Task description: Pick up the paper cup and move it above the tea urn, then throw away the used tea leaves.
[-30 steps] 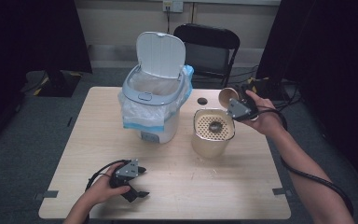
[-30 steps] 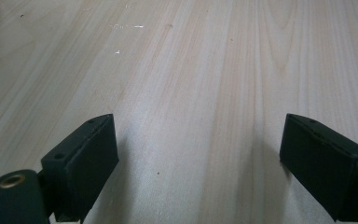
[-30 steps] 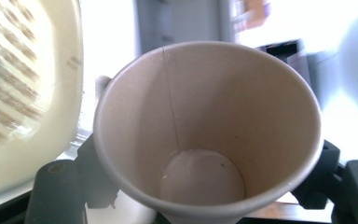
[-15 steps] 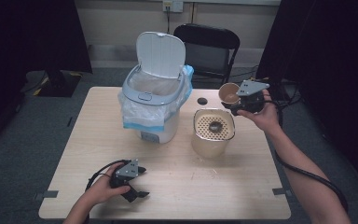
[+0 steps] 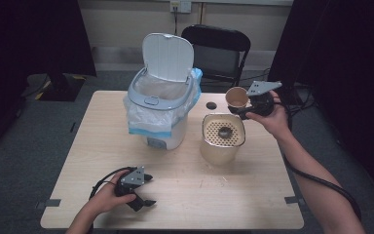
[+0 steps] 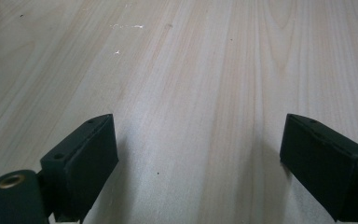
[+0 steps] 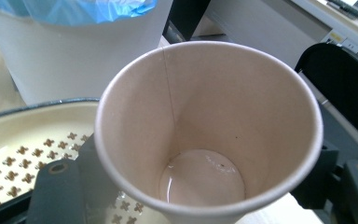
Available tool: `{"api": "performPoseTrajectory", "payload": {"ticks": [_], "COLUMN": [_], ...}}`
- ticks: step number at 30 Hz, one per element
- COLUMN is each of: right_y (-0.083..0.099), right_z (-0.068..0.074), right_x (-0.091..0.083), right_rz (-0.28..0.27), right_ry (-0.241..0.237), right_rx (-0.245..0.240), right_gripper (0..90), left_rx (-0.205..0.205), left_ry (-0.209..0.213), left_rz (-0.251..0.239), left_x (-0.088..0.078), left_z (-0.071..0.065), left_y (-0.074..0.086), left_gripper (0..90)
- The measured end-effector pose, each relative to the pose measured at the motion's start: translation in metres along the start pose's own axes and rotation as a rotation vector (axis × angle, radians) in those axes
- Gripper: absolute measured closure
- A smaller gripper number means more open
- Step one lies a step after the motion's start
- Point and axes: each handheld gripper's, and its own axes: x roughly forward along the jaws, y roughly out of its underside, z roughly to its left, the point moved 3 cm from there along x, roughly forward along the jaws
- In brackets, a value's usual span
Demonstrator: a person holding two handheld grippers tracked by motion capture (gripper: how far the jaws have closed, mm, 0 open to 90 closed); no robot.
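Note:
My right gripper is shut on a brown paper cup, held in the air just behind a beige canister with a perforated top. In the right gripper view the cup gapes toward the camera, a thin wet film lies at its bottom, and the black jaws press on both its sides. The canister's patterned top lies below it. My left gripper rests on the wooden table near the front left. Its jaws stand apart with only bare wood between them.
A white bin with its lid raised and a blue-white bag liner stands at the table's middle back. A small black disc lies between the bin and the cup. A black folding chair stands behind the table.
The right hand has turned the gripper and cup, bringing its grey plate on top and the cup a little to the left. The left gripper has stayed put.

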Motion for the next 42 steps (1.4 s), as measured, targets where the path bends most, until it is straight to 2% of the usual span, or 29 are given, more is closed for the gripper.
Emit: {"api": "performPoseTrajectory", "payload": {"ticks": [4, 21, 30, 35, 42], "right_y": [0.0, -0.012, -0.023, -0.027, -0.036], "right_z": [-0.002, 0.0, 0.002, 0.001, 0.002], "right_x": [-0.001, 0.001, 0.0, -0.001, 0.002], "right_rz": [-0.019, -0.04, -0.044, -0.052, -0.04], "right_ry": [-0.014, -0.049, -0.061, -0.07, -0.08], "right_rx": [0.047, 0.1, 0.092, 0.102, 0.093], "right_gripper": [26.2, 26.0, 25.9, 25.8, 25.9], "left_rx": [0.0, 0.008, 0.002, 0.0, 0.003], "left_ry": [-0.001, 0.003, 0.002, 0.002, -0.001], "left_rz": [-0.004, 0.002, 0.0, -0.004, 0.0], "left_x": [0.0, 0.0, 0.001, 0.001, 0.001], "left_z": [0.0, 0.0, 0.0, -0.001, -0.001], "left_y": [0.0, 0.0, 0.0, 0.0, 0.0], "left_gripper": [10.1, 8.8, 8.2, 8.3, 7.9]}}
